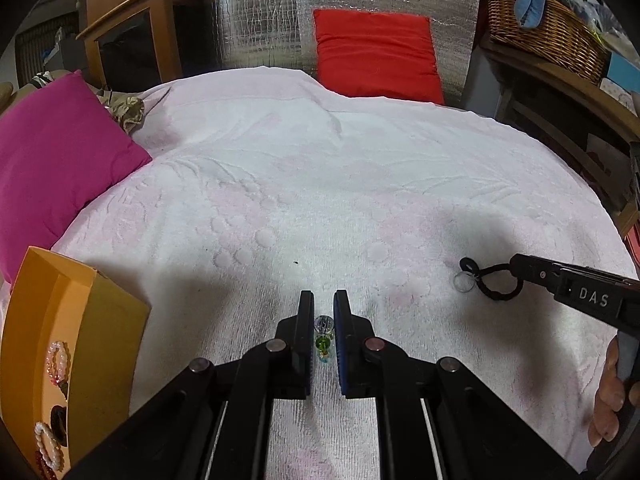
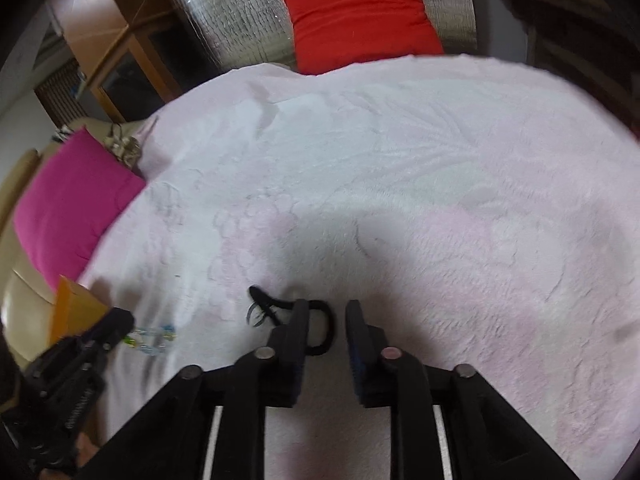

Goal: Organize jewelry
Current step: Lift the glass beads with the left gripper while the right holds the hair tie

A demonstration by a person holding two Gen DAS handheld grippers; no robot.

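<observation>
A glass bead bracelet (image 1: 323, 338) with green and clear beads lies on the white-pink towel (image 1: 320, 184) between the fingers of my left gripper (image 1: 323, 300), which is open around it. It also shows in the right wrist view (image 2: 154, 338), blurred. A black cord with a clear ring (image 1: 486, 282) lies to the right; my right gripper (image 1: 520, 266) reaches it from the right. In the right wrist view the cord (image 2: 296, 316) lies partly between the fingers of my right gripper (image 2: 327, 308), which is open.
An orange box (image 1: 76, 344) at the near left holds several bead and pearl bracelets (image 1: 58, 360). A magenta cushion (image 1: 52, 160) lies at the left, a red cushion (image 1: 376, 52) at the back. A wicker basket (image 1: 544, 28) sits on a shelf at the right.
</observation>
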